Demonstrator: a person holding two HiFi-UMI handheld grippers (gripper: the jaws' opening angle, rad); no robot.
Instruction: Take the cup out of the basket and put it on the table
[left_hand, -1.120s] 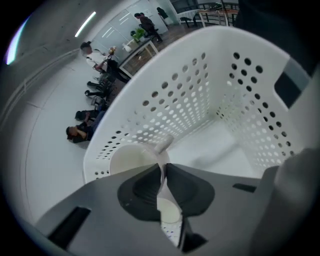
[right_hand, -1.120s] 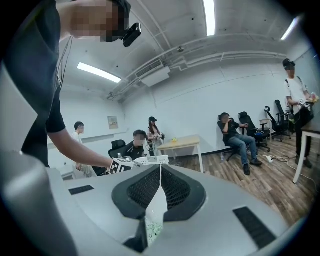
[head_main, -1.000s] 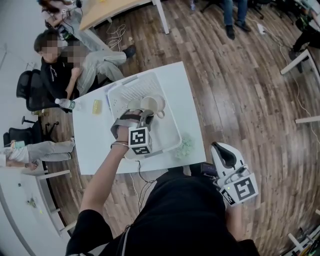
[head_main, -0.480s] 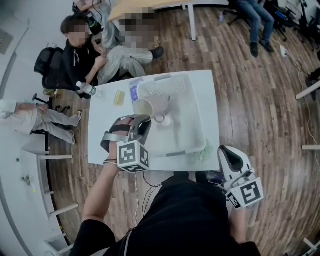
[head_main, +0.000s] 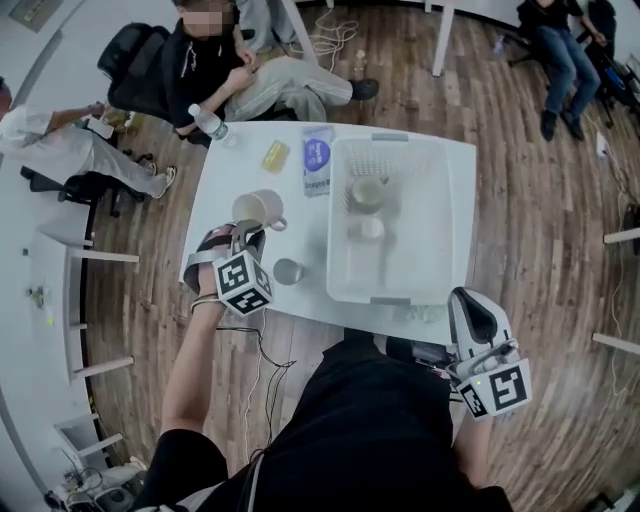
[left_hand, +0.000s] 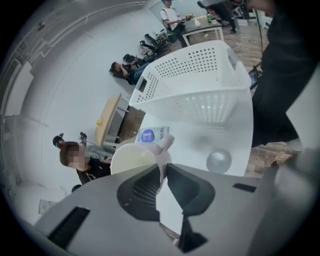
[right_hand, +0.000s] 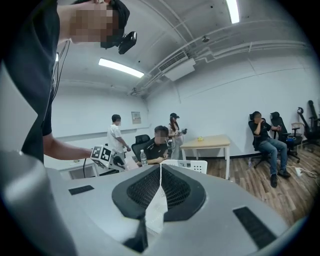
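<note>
Cup (head_main: 257, 208) moved out of basket (head_main: 392, 141); left gripper (head_main: 249, 234) fingers (left_hand: 144, 192) clamped on rim.

Open-plan office or lab: wood-plank floor (head_main: 520, 200), white table (head_main: 225, 175), black swivel chairs (head_main: 135, 65), ceiling strip lights (right_hand: 118, 67), wall air-conditioning unit (right_hand: 177, 69), seated people (head_main: 215, 60).

The person wears a black short-sleeved top (head_main: 370, 430); a thin band (head_main: 208, 297) rings the left wrist; the left gripper (head_main: 248, 233) and right gripper (head_main: 466, 296) are pale grey with black meshed pads (right_hand: 145, 190); each bears a cube (head_main: 243, 283) of black-and-white square markers; a dark cable (head_main: 263, 345) hangs below the left one.
</note>
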